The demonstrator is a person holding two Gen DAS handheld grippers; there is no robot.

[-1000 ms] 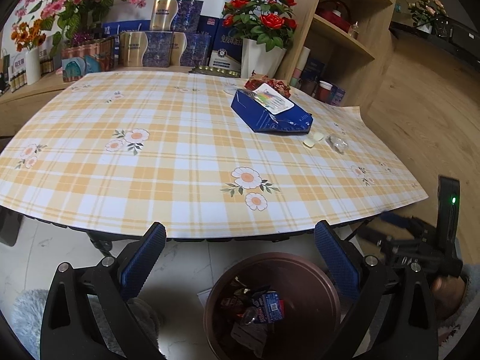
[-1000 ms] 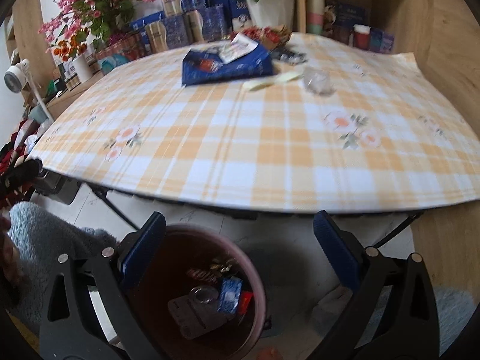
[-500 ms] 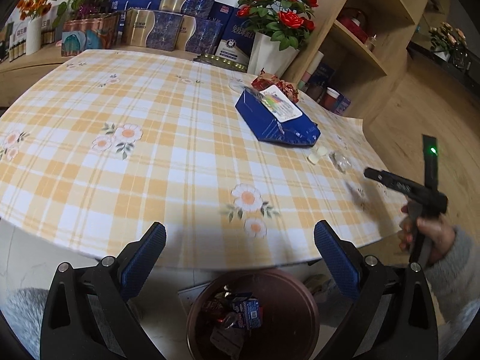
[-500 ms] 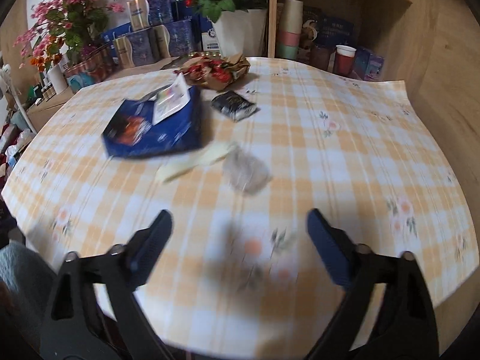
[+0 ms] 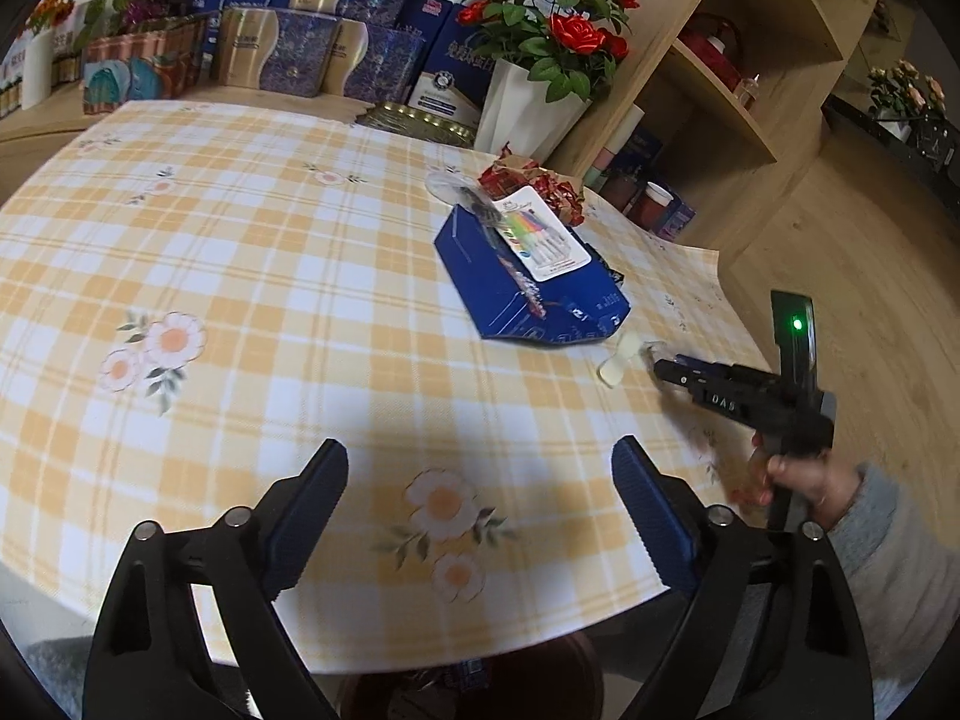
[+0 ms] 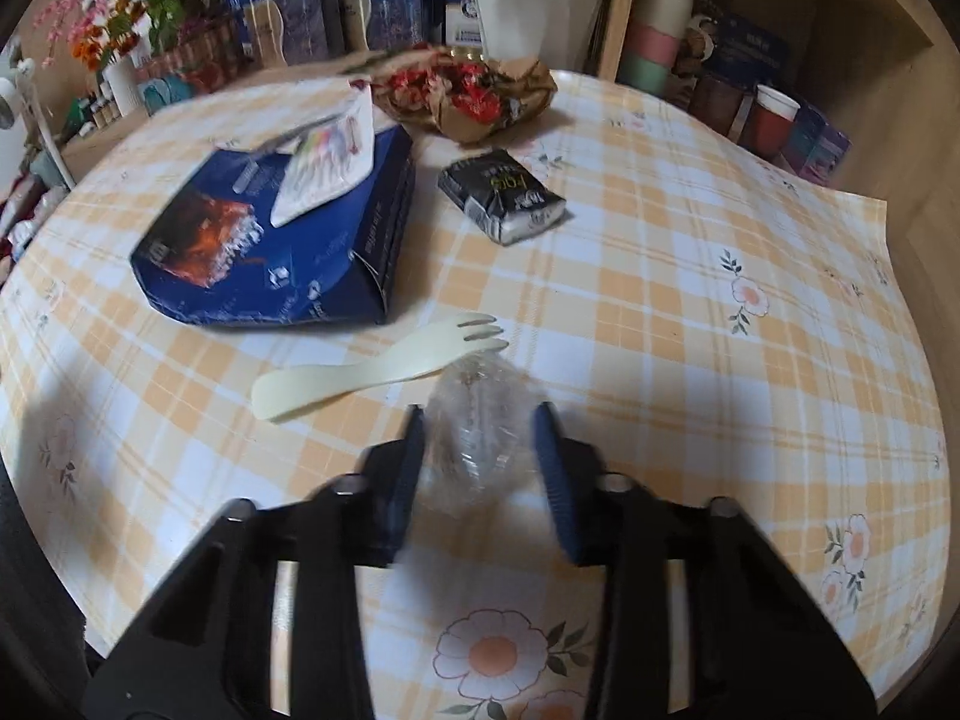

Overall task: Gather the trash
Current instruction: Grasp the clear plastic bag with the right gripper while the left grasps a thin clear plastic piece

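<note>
Right gripper (image 6: pixel 479 450) closes around crumpled clear plastic (image 6: pixel 477 438) beside cream spork (image 6: pixel 378 369), near table's (image 6: pixel 660 324) front edge | left gripper (image 5: pixel 480 516) spread wide, empty

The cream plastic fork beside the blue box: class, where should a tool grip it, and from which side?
Grip the fork at its narrow mid-handle, from above, fingers across its width. It lies flat; its tines touch the clear wrapper the right tool straddles.
</note>
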